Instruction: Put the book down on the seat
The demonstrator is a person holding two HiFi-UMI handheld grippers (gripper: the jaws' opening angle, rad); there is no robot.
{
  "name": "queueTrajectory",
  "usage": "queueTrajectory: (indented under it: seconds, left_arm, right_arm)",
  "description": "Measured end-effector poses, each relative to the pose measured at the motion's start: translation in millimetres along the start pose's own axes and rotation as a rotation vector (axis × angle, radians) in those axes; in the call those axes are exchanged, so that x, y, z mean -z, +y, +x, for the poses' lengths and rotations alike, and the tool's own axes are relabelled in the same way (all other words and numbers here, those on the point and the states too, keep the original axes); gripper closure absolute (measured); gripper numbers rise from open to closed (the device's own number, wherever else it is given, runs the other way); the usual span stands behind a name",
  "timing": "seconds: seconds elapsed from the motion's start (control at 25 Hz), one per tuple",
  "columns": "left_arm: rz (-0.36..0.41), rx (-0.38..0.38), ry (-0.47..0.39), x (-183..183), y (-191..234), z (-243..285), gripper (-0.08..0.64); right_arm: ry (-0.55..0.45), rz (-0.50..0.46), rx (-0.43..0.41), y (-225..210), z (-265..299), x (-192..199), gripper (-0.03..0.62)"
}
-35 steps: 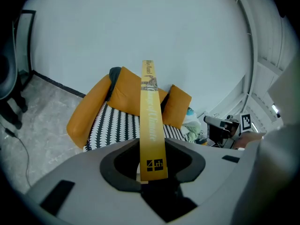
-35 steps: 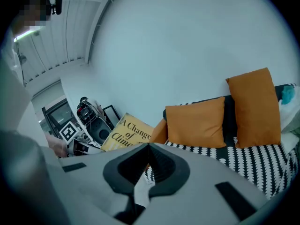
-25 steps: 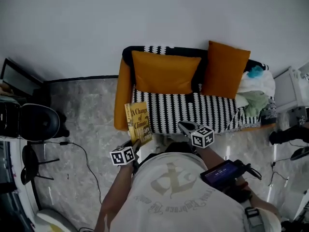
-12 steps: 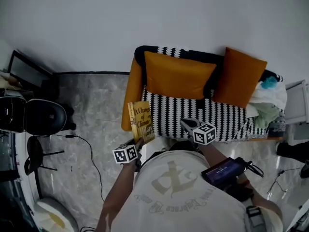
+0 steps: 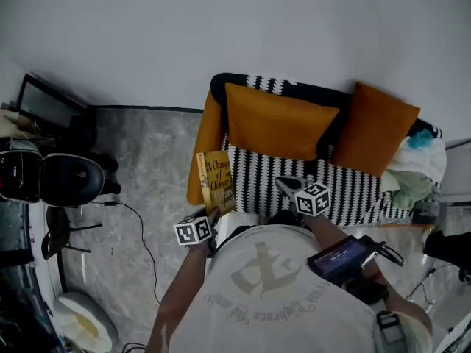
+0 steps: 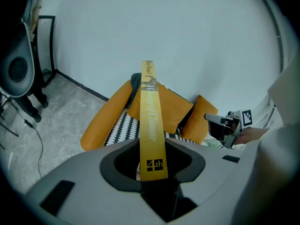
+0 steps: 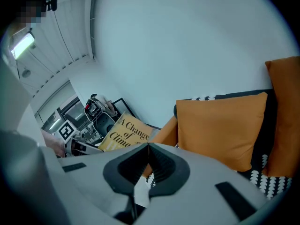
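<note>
Yellow paperback book (image 5: 215, 182), one, thin and rectangular, stood upright left of frame centre. Its lower end was pinched in the left claw (image 6: 152, 162), and it overlapped the sofa's orange arm (image 5: 209, 134), clear of the seat (image 5: 254, 171). Seat fabric: black-and-white zigzag. Two plump orange cushions (image 5: 280, 122) leaned at the seat's back. Right claw (image 7: 148, 149) was pressed together, nothing in it. Floor (image 5: 147, 160) grey, marbled.

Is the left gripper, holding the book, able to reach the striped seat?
Probably yes: the left gripper holds the book by the armrest, and the striped seat next to it is bare; cushions stand only at the back.
</note>
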State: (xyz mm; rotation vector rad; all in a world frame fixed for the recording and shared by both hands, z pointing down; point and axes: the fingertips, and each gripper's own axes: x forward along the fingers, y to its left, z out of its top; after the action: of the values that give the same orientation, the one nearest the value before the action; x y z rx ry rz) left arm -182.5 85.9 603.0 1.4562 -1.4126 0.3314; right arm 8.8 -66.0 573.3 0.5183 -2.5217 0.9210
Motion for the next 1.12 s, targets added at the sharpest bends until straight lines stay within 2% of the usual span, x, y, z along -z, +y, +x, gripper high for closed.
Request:
queueTrajectory:
  seconds: [0.36, 0.56, 0.84, 1.12]
  left_arm:
    - [-0.002, -0.082, 0.026, -26.0, -8.9, 23.1, 0.410]
    - [0.024, -0.121, 0.052, -41.8, -10.6, 31.9, 0.410]
    - [0.031, -0.166, 0.070, -54.6, -2.7, 35.8, 0.410]
    - [0.045, -0.161, 0.125, -54.6, 11.3, 60.2, 0.410]
  right_arm:
    - [0.013, 0.037, -0.043, -44.5, 11.8, -18.0, 0.577]
    - [0.024, 0.057, -0.068, -63.9, 18.7, -19.4, 0.577]
    - [0.045, 0.090, -0.088, -72.7, 26.5, -11.7, 0.577]
    - [0.089, 0.081, -0.083, -71.4, 35.7, -6.7, 0.577]
